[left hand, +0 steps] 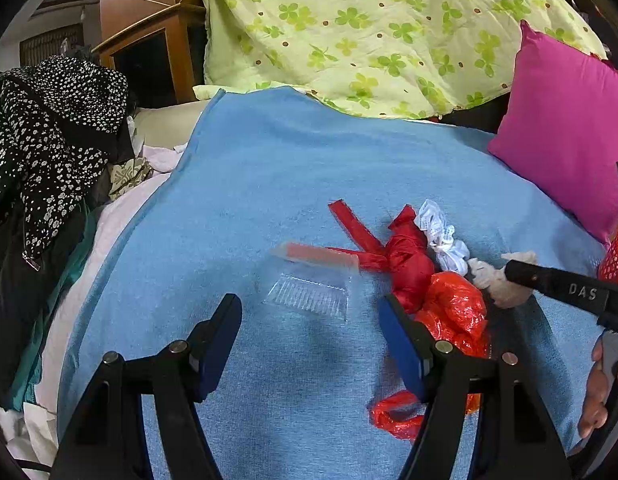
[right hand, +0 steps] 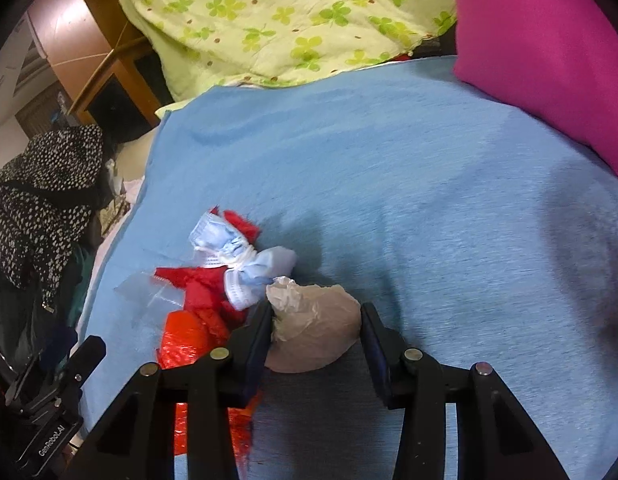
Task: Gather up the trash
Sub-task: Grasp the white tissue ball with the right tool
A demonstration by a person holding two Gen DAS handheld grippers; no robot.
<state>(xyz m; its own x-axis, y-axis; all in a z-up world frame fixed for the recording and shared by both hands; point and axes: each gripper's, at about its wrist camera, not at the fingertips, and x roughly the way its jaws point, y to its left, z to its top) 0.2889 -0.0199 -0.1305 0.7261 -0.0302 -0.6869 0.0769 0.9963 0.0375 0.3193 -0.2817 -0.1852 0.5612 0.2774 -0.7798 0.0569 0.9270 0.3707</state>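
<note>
Broadly, a blue towel (left hand: 293,168) spreads over the bed and bears all the trash; its near edge is cut off by the frame. Behind it lie a green clover-print quilt (left hand: 373,24) and, at the right, a magenta pillow (left hand: 569,120), both cropped at the picture border. A black spotted garment (left hand: 49,128) is heaped at the left. On the towel, the trash forms one cluster: a red cloth bundle (left hand: 409,256) with a trailing strap, a crumpled red plastic bag (left hand: 453,308) partly hidden behind a finger of the left hand-held gripper (left hand: 309,320), a knotted white-and-blue face mask (right hand: 237,260), a clear ribbed plastic tray (left hand: 309,296) that is hard to make out against the towel, and a pinkish strip (left hand: 317,254) just beyond it. The left hand-held gripper stands wide above the towel, nothing between its fingers. The right hand-held gripper (right hand: 315,320) is narrowed onto a pale crumpled wad (right hand: 313,332); the left pad touches it, while contact at the right pad is unclear. In the left wrist view, a person's fingers (left hand: 597,392) appear at the right margin, mostly cut off.
</note>
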